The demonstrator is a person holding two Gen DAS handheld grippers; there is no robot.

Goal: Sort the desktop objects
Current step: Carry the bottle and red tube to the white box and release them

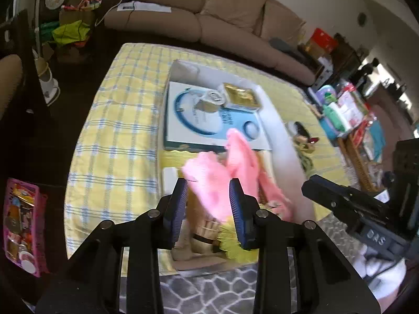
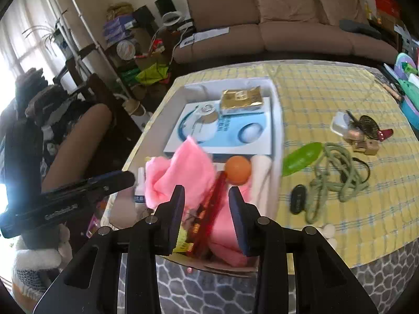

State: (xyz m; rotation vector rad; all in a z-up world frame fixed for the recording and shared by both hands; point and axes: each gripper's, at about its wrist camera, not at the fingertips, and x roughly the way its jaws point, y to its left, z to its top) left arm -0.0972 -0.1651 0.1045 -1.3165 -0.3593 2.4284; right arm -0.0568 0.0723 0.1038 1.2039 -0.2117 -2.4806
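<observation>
Right wrist view: both grippers, right gripper (image 2: 205, 201) and left gripper (image 1: 208, 196), hover with fingers spread and empty over the crowded box (image 2: 277, 120), where the loosely piled pink cloth (image 2: 183, 172) could snag and spill.

Black left gripper (image 1: 209, 196), black right gripper (image 2: 206, 204), blue ribbed finger pads (image 1: 238, 209), round silver screws (image 1: 154, 212), white fuzzy sleeve (image 2: 34, 261)
</observation>
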